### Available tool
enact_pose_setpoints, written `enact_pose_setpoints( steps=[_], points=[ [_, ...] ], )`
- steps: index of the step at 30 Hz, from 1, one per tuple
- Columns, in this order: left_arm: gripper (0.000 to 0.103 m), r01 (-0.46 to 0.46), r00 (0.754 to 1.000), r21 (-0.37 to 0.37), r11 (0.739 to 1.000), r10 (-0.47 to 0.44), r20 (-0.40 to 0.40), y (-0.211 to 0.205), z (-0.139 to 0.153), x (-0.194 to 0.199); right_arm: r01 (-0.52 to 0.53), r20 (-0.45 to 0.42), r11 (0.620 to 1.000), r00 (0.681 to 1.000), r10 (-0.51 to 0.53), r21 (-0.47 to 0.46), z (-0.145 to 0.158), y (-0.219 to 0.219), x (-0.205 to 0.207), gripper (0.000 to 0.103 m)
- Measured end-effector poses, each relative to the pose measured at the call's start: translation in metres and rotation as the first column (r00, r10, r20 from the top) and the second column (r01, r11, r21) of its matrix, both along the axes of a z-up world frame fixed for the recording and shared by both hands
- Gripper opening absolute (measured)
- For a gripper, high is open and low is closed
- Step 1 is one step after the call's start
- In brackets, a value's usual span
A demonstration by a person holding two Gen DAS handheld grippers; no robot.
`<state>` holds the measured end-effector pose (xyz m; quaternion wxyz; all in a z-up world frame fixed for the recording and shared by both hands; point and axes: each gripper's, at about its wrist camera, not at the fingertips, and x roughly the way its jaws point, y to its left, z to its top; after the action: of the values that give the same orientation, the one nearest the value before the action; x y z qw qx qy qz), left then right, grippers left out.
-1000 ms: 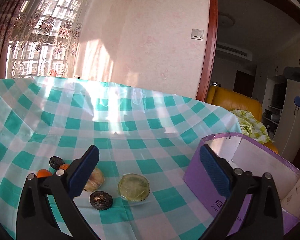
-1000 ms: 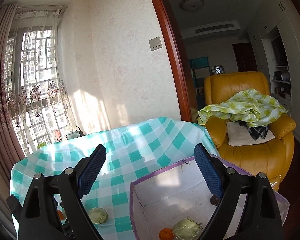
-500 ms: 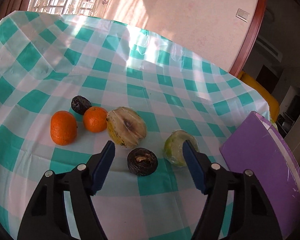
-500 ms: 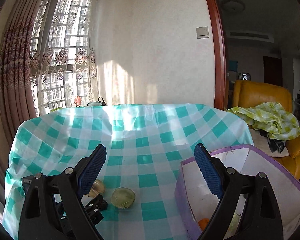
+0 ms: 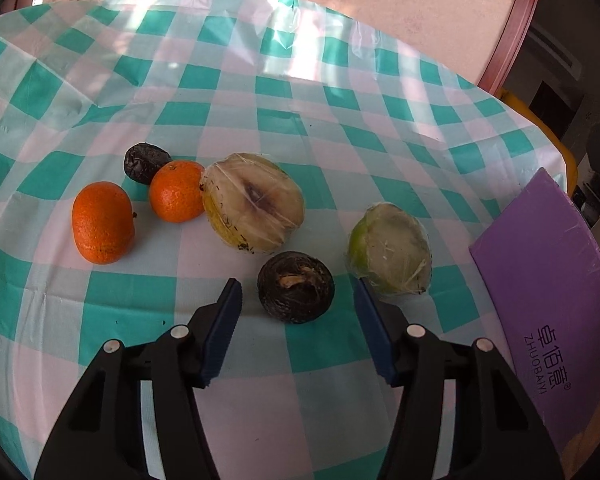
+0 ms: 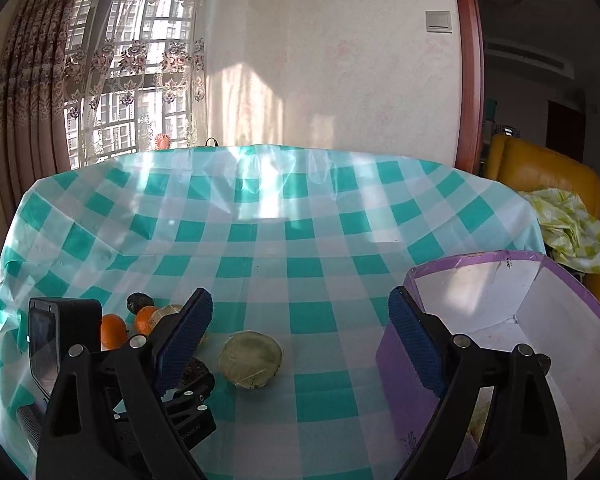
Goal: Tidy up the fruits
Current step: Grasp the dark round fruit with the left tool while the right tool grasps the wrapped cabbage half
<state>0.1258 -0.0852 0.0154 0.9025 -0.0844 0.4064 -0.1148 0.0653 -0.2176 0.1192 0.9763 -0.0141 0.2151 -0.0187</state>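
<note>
My left gripper [image 5: 296, 304] is open, its blue pads either side of a dark wrinkled round fruit [image 5: 296, 292] on the checked tablecloth. Behind it lie a wrapped pale half fruit [image 5: 254, 202], a wrapped green half fruit [image 5: 390, 248], two oranges [image 5: 102, 222] [image 5: 176, 190] and a small dark fruit [image 5: 146, 162]. The purple box [image 5: 548, 280] stands at the right. My right gripper [image 6: 300, 344] is open and empty above the table, between the green half fruit [image 6: 251, 358] and the box [image 6: 512, 320]. The left gripper's body [image 6: 100, 368] shows at the lower left of the right wrist view.
The green-and-white checked tablecloth [image 6: 284, 240] covers the table up to a wall and a curtained window. A yellow armchair [image 6: 548, 176] with a green cloth stands beyond the right edge. The box interior is white.
My left gripper has tilted down and moved closer to the dark fruit, which now sits between its pads. My right gripper has swung left from over the box toward the table's middle.
</note>
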Motion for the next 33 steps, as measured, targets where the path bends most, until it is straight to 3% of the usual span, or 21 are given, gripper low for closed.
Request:
enact_pose_setpoints(
  steps=[2, 5, 9, 16, 21, 28, 33],
  points=[
    [0.058, 0.005, 1.0, 0.043, 0.999, -0.005, -0.001, -0.005, 0.0, 0.001, -0.008, -0.009, 1.0, 1.0, 0.008, -0.017, -0.005, 0.004, 0.002, 0.087],
    [0.044, -0.005, 1.0, 0.117, 0.993, 0.005, -0.001, -0.01, 0.0, 0.003, -0.014, -0.015, 0.999, 1.0, 0.013, -0.047, -0.011, 0.009, 0.003, 0.087],
    [0.041, -0.002, 1.0, 0.118, 0.993, 0.001, 0.001, -0.008, 0.0, 0.003, -0.013, -0.032, 0.999, 0.999, 0.012, -0.046, -0.016, 0.01, 0.006, 0.087],
    [0.04, -0.086, 0.996, -0.017, 0.996, 0.086, -0.001, 0.018, -0.001, 0.003, -0.024, -0.083, 0.998, 0.996, 0.02, -0.057, -0.03, 0.016, 0.017, 0.087],
    [0.039, -0.178, 0.984, -0.129, 0.975, 0.179, -0.003, 0.044, -0.001, -0.001, -0.033, -0.141, 0.998, 0.99, 0.025, -0.052, -0.045, 0.019, 0.028, 0.086],
    [0.039, -0.243, 0.968, -0.204, 0.948, 0.251, 0.011, 0.061, 0.001, -0.008, -0.067, -0.231, 0.997, 0.971, 0.055, -0.044, -0.066, 0.026, 0.043, 0.079],
    [0.039, -0.24, 0.969, -0.208, 0.948, 0.248, 0.013, 0.06, 0.001, -0.008, -0.096, -0.295, 0.995, 0.952, 0.083, -0.029, -0.08, 0.032, 0.056, 0.071]
  ],
)
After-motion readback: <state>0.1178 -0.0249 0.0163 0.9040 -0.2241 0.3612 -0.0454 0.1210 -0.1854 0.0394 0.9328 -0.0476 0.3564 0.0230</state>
